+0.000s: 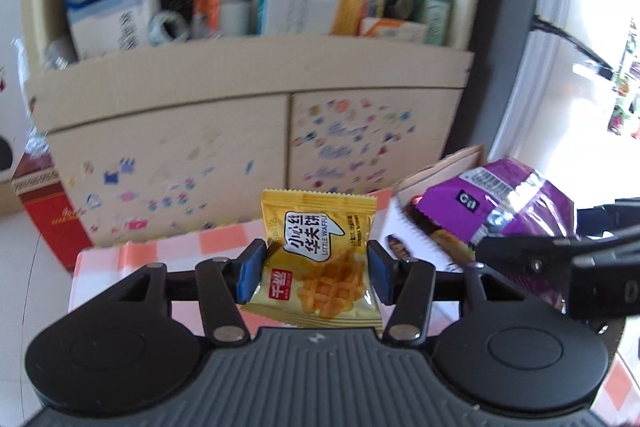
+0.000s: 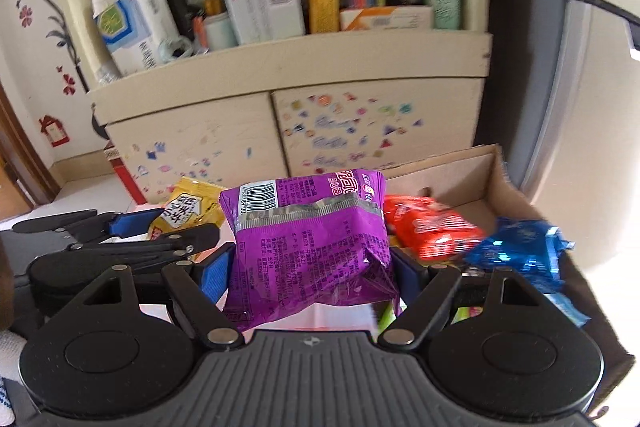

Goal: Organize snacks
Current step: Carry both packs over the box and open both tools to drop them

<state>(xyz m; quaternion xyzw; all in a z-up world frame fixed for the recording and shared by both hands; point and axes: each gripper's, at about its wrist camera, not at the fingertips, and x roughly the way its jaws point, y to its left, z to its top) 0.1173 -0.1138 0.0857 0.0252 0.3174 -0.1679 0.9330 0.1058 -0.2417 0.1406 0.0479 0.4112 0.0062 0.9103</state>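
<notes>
Two wrist views show us the same corner of a room: a cream cabinet with sticker-covered doors stands against the wall, and its open shelf is packed with boxes and bottles. To its left, a red box stands on the pale floor. Nearer to us lies a pink-and-white checked surface, and on its right side sits an open cardboard box. We hold the left gripper level above the checked surface, its blue pads pressed against both side edges of a yellow waffle packet. We hold the right gripper just beside it, at the near left edge of the cardboard box, with its jaws clamped on a purple snack bag. The yellow packet stands upright between the fingers, face toward the camera, printed with a waffle picture and the words LITTLE WAFFLE. The purple bag is larger and crinkled, with a silver seam band and a barcode near its top, and its back faces the camera. Inside the cardboard box we see an orange-red packet and a blue foil wrapper, blurred, just to the right of the purple bag.
</notes>
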